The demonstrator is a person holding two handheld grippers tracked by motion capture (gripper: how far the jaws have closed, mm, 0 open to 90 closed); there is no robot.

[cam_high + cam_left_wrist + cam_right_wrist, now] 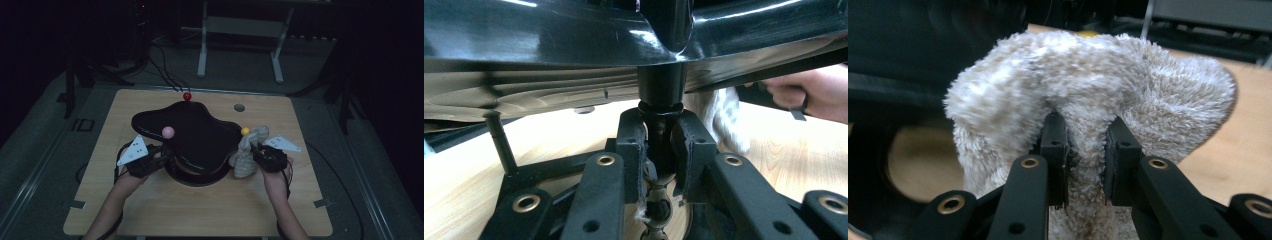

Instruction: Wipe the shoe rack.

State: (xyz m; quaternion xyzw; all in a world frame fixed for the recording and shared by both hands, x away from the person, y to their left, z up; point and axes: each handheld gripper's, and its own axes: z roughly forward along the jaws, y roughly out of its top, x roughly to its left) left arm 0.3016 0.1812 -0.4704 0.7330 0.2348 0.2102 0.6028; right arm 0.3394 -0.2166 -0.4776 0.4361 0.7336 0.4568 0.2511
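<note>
Two grips to mind: left gripper (161, 152) clamped on the stand's post (660, 125) under the black tray (192, 132), right gripper (260, 151) pinching the fluffy cloth (247, 150) at the tray's edge; risk of wobbling the tray, rolling off its balls (168, 132).
</note>
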